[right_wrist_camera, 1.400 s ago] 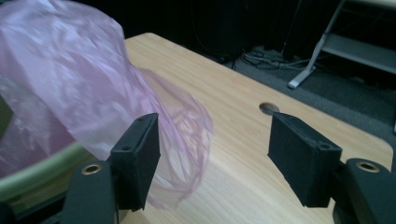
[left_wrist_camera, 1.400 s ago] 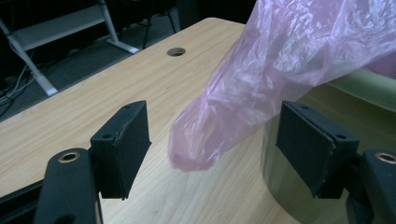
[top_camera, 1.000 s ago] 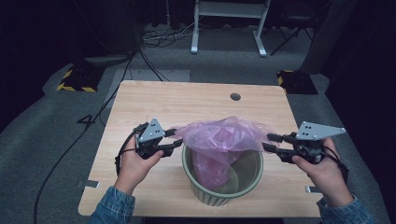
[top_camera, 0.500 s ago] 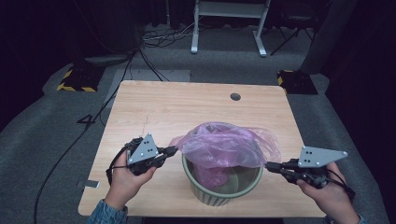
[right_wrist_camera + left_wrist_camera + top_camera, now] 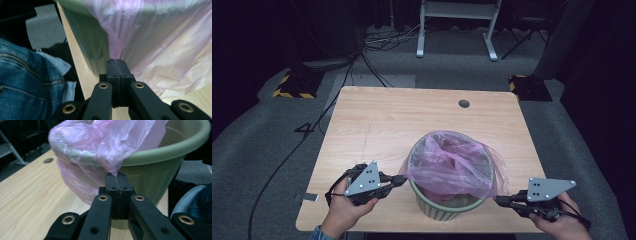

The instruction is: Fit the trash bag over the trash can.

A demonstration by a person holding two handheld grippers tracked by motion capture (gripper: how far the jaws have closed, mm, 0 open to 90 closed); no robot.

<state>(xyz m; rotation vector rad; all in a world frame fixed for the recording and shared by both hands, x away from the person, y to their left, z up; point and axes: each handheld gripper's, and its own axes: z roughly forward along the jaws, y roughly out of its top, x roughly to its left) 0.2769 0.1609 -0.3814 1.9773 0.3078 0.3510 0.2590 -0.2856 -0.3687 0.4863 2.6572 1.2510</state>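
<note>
Bag [image 5: 452,165] draped over bin [image 5: 447,207] rim at surface [image 5: 377,125] near edge | left claw [image 5: 401,180] clamped on bag edge left of bin | right claw [image 5: 501,201] clamped on right edge | edges below rim, pull downward next

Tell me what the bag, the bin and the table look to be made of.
Bag: thin pink plastic film, see-through, glossy and crinkled, pinched at its edge by both tools. Bin: probably moulded plastic, sage green with a smooth matte wall and a rolled rim. Table: light wood or wood-look laminate, with visible grain lines and a flat low sheen; which of the two is unclear.
</note>
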